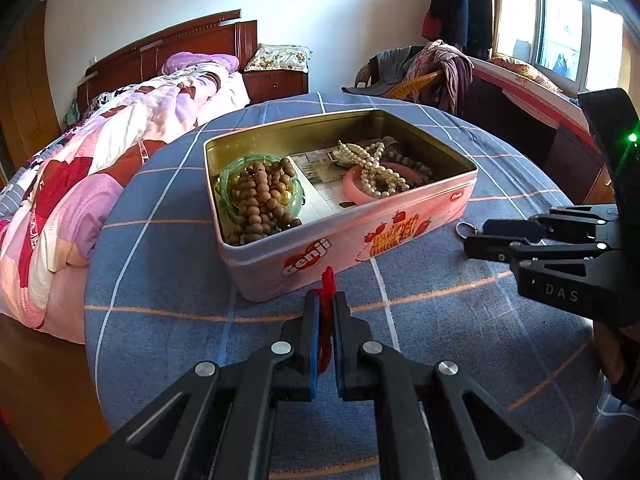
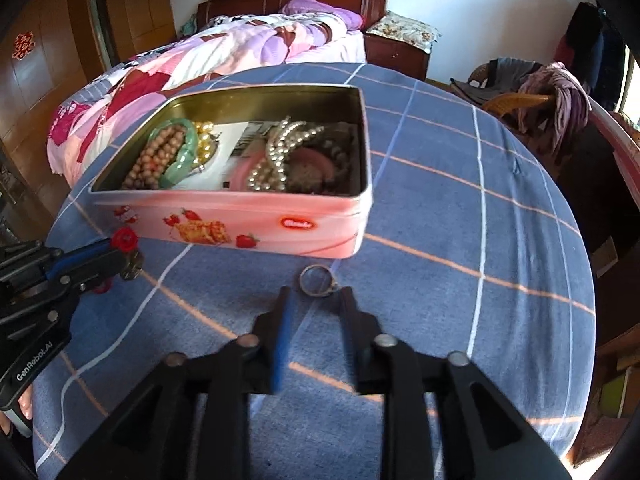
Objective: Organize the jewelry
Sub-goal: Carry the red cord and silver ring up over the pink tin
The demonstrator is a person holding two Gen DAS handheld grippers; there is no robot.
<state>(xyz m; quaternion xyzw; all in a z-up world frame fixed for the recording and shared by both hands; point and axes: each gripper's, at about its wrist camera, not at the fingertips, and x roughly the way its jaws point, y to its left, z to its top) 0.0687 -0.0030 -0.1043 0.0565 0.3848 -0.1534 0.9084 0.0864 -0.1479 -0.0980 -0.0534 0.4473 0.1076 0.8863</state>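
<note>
- My left tongs are pinched on a red cord ornament, held just in front of the near wall of the pink tin; from the right wrist view a small metal piece hangs with it.
- My right tongs are spread apart with nothing between them, tips just short of a metal key ring lying on the blue checked cloth of the bench.
- The tin sits open on the cloth, close beyond both tongs.
- Inside on one side I see a green bangle around a heap of brown wooden beads.
- On the other side a pearl strand lies over a pink bangle, with printed paper on the tin floor between the two heaps.
</note>
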